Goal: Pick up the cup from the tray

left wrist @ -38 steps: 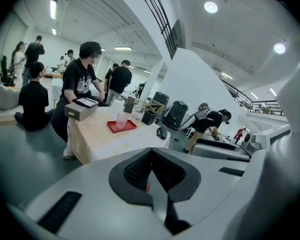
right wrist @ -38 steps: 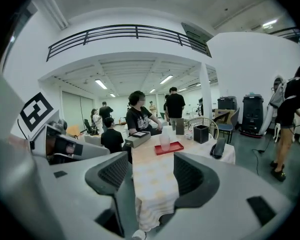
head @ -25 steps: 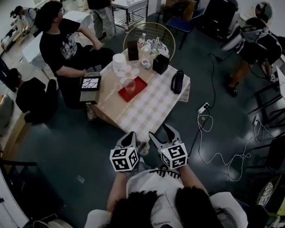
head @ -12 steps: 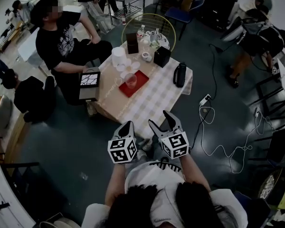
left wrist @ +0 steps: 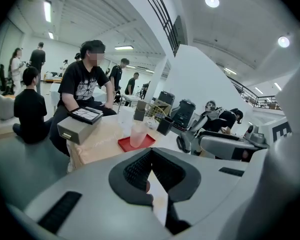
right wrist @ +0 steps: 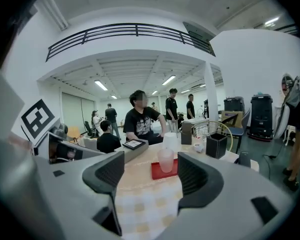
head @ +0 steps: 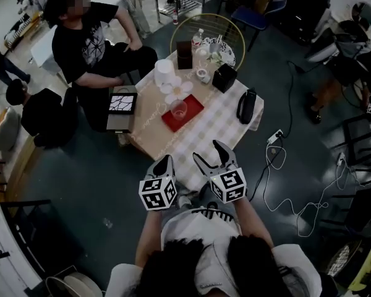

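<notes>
Above centre in the head view, the cup point(head: 178, 109) stands untouched on its red tray point(head: 195, 106). Well short of it, the right tool point(head: 208, 152) has just been opening, with nothing between its jaws. The left tool point(head: 165, 161) is pinched together, empty. Reach, grasp and lift all remain.

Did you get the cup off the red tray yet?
Not yet. Nothing is finished: the cup stands untouched on the red tray. In hand: both grippers are far short of the cup. The right gripper has just been opening its jaws, with nothing gripped. The left gripper is shut and empty. Left to do: reach, close on the cup, lift it.
</notes>
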